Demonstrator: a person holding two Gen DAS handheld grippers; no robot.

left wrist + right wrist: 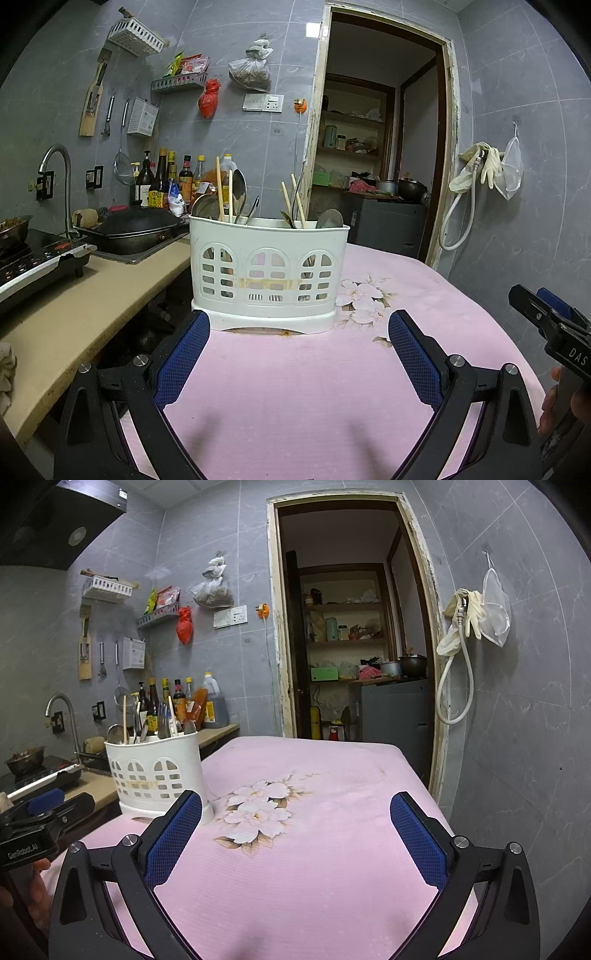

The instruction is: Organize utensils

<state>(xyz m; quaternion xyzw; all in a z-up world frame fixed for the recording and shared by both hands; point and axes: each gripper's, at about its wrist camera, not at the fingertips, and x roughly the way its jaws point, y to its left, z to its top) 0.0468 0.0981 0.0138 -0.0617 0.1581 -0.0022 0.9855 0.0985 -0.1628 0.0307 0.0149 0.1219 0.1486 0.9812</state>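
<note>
A white plastic utensil caddy point(269, 271) stands on the pink tablecloth point(295, 387), holding several spoons point(239, 192) and wooden chopsticks point(220, 188). My left gripper point(299, 325) is open and empty, just in front of the caddy. The caddy also shows in the right wrist view point(155, 775), at the left. My right gripper point(295, 806) is open and empty over the flower print point(258, 812), to the right of the caddy. The right gripper shows at the left wrist view's right edge point(550, 321); the left gripper shows at the right wrist view's left edge point(40, 812).
A beige counter point(85, 314) runs along the left with an induction cooker point(33, 266), a black wok point(136, 225) in the sink, a tap point(59, 162) and sauce bottles point(166, 181). A doorway point(376, 147) opens behind the table. A hose and gloves point(476, 170) hang on the right wall.
</note>
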